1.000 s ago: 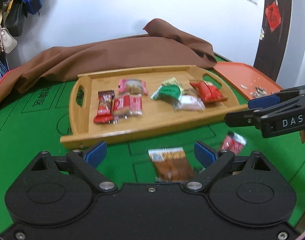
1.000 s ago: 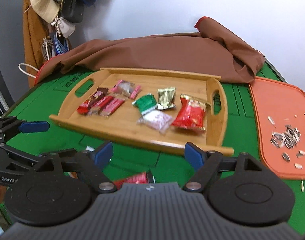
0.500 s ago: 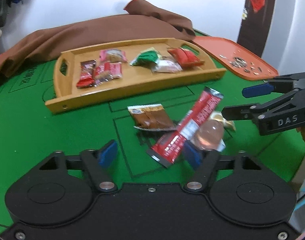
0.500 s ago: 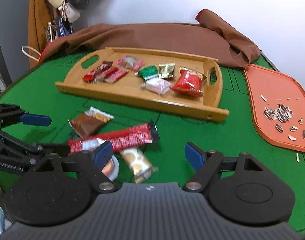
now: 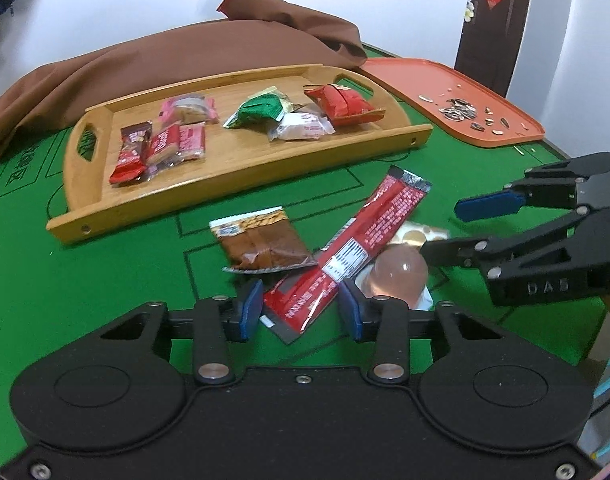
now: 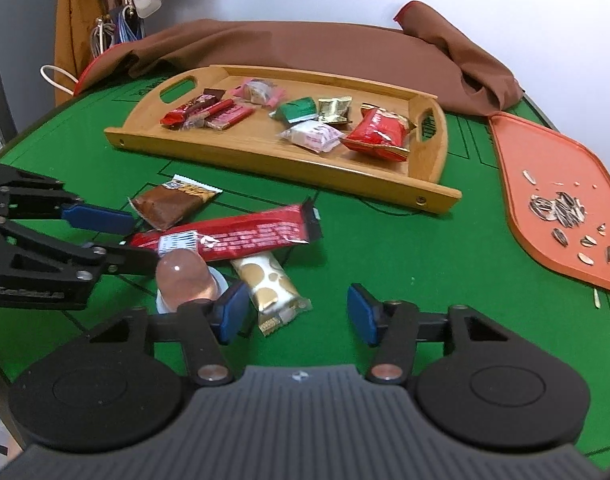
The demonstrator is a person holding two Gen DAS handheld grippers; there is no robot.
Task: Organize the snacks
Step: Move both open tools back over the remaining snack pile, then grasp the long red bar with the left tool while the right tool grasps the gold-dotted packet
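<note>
On green felt just short of the wooden tray point(image 5: 241, 184), 4 loose snacks wait: a long red bar point(image 5: 345, 256), a brown packet point(image 5: 261, 242), a gold-spotted wrapper point(image 6: 271, 284) and a jelly cup point(image 6: 185, 278). The left gripper point(image 5: 301, 310) hangs open with the bar's near end between its pads, the bar's long axis running away toward the tray, so this tool looks nearer for the pickup. The right gripper point(image 6: 295, 314) is also open and empty, the wrapper just ahead of its left finger.

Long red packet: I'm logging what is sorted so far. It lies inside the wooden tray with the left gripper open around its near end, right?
Not in the tray. The long red packet lies on the green table in front of the wooden tray, as the left wrist view shows. The left gripper is indeed open around its near end.
</note>
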